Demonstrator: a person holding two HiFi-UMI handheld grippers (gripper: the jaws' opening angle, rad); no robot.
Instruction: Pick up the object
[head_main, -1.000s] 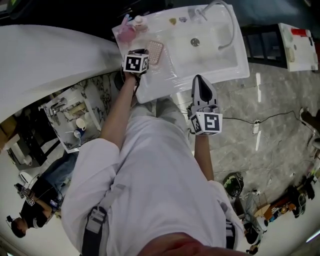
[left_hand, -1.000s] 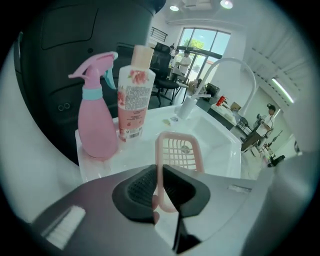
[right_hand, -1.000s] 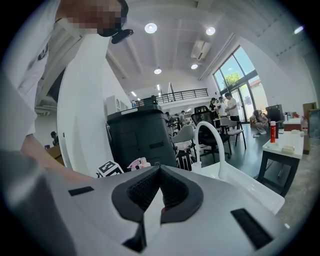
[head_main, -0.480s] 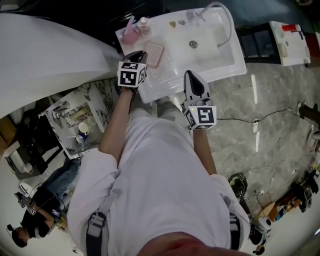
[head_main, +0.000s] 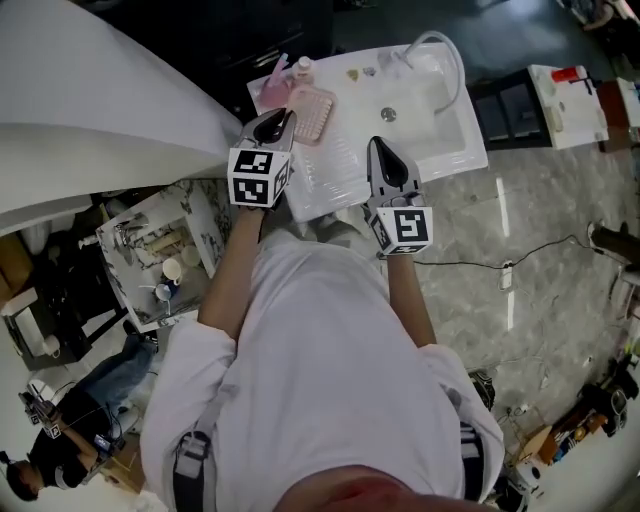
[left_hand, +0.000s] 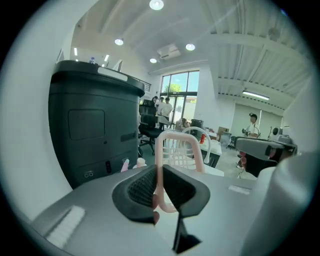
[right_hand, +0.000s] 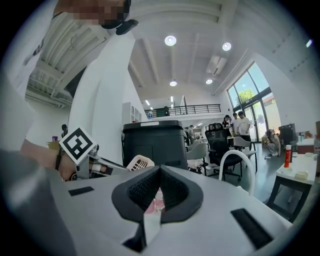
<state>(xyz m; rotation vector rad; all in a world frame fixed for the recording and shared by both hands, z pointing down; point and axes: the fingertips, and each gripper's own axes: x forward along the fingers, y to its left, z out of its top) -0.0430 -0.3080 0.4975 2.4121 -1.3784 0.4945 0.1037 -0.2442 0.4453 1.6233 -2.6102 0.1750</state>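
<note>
A pink cup (head_main: 272, 93) stands at the sink's (head_main: 445, 135) back left corner. The left gripper (head_main: 276, 122) clamps a pink rack's (head_main: 312, 112) edge beside it. The right gripper (head_main: 381, 148), jaws together, points over the front edge.

White sink (head_main: 445, 135), tall black cabinet (left_hand: 95, 125), grey tiled floor (head_main: 545, 265).

Pink rack (head_main: 312, 110): near end hidden under left tool (head_main: 273, 126), upper centre. Small items (head_main: 358, 72), top centre: too small to identify.
</note>
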